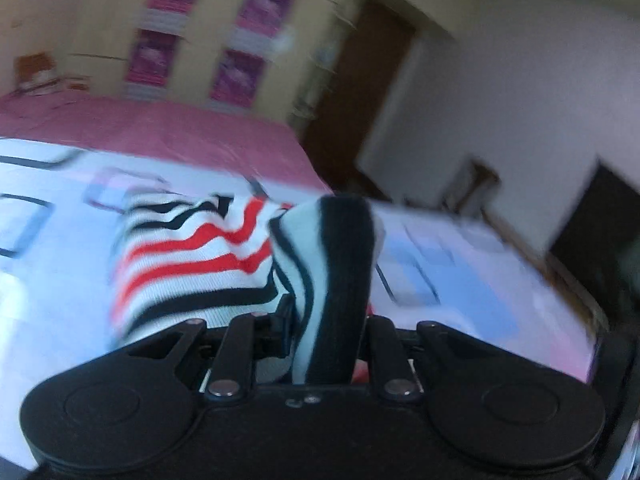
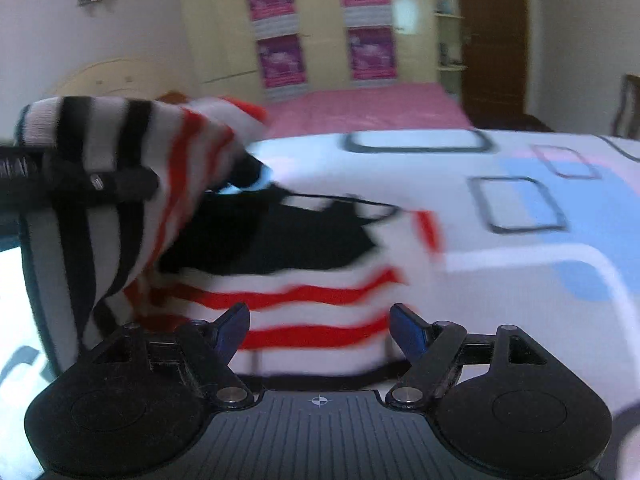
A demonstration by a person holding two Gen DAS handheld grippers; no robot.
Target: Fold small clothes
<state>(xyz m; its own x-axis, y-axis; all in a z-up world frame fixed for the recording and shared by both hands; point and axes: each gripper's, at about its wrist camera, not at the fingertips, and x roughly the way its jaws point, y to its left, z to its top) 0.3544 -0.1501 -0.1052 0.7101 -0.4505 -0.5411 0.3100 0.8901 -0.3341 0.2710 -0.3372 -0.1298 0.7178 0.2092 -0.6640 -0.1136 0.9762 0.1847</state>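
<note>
Two grippers are working over one striped garment (image 2: 312, 308) on a bed; the left gripper (image 1: 324, 320) is clamping a bunched fold of that garment between nearly closed jaws, the dark band of cloth standing up out of the gap and the red, black and white stripes trailing away to the left of the jaws, lifted off the bedspread (image 1: 48, 280); the right gripper (image 2: 320, 328) is holding its jaws wide, blue fingertips (image 2: 408, 328) well apart with nothing pinched, and the garment is lying just ahead of and partly between them, flat on the patterned cover, though motion blur is hiding whether the tips are touching the cloth.

Ahead and to the left of the right jaws, the other gripper's black body is crossing the view with cloth draped over it, and that raised fold is blocking the far-left part of the bed; a black patch of the garment (image 2: 280, 240) is sitting farther ahead of the jaws, beyond the red stripes.

Beyond both pairs of jaws a pink sheet (image 2: 380, 108) is covering the far half of the bed; behind it a pale wardrobe (image 2: 320, 20) is carrying four magenta posters (image 2: 370, 52); a brown door (image 2: 492, 40) is standing to the right of it, and a dark screen (image 1: 592, 216) is leaning by the wall far right of the left jaws; everything is smeared by blur.
</note>
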